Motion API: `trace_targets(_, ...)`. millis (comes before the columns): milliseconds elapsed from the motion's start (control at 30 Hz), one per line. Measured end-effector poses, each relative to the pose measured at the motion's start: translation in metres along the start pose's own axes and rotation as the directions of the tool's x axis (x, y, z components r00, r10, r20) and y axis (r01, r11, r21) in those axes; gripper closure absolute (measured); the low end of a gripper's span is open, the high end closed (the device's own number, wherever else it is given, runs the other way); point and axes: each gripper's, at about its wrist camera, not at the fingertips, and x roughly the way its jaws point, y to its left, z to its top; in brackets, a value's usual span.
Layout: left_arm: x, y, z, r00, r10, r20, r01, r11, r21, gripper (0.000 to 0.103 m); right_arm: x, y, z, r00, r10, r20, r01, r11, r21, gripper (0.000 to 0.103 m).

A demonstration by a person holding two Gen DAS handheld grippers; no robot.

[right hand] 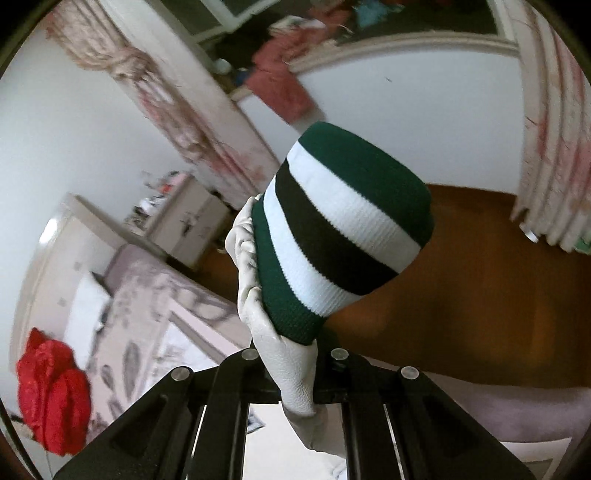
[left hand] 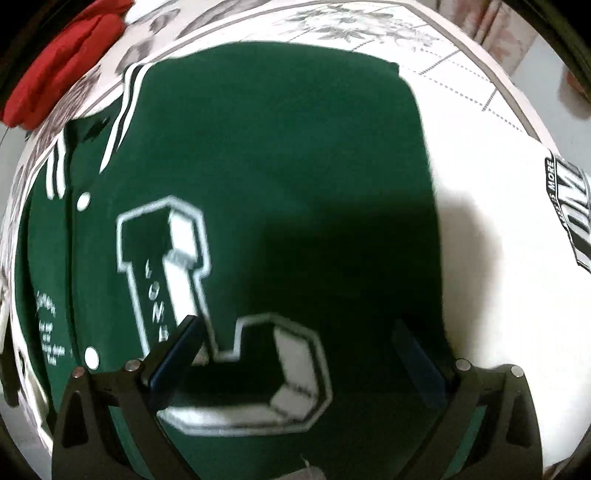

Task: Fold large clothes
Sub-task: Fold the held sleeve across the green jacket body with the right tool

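Hanging over the green jacket (left hand: 280, 147), left gripper (left hand: 299, 354) with jaws wide apart and nothing between them. Left finger (left hand: 177, 354) low over the big white letter patch (left hand: 166, 258), right finger in dark shadow; cannot tell if either touches the cloth. Spread flat on the flowery bed cover (left hand: 369, 26), green front up, white snaps (left hand: 84, 201) near the left edge, white sleeve (left hand: 498, 229) out to the right. Red cloth (left hand: 62, 62) bunched at the far left corner of the bed.

Pinching the sleeve end, right gripper (right hand: 295, 384) with jaws squeezed together on white sleeve leather (right hand: 291, 369). Striped cuff (right hand: 340, 236), green, white and black, sticking up past the fingers, lifted off the bed. Behind it, brown floor (right hand: 480, 288), white wall, pink curtains (right hand: 554, 129), and a white cabinet (right hand: 188, 221) far left. Same red cloth (right hand: 51, 391) near the left edge.
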Motion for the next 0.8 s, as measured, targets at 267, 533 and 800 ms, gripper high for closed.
trace_targets(267, -0.044, 0.085, -0.015, 0.996, -0.025, 0.080, 0.034, 0.993, -0.116, 0.000, -0.016, 0.153, -0.053, 0.980, 0.169, -0.105, -0.192, 0.944, -0.268, 0.095)
trace_targets(533, -0.086, 0.285, -0.121, 0.981, 0.182, 0.068, -0.143, 0.913, -0.382, 0.000, 0.021, 0.328, -0.280, 0.874, 0.184, -0.450, -0.436, 0.707, -0.557, 0.095)
trace_targets(800, -0.110, 0.394, -0.262, 0.945, 0.323, -0.046, -0.301, 0.811, -0.502, 0.000, 0.029, 0.382, -0.568, 0.745, -0.079, -0.662, -0.597, 0.364, -0.715, 0.095)
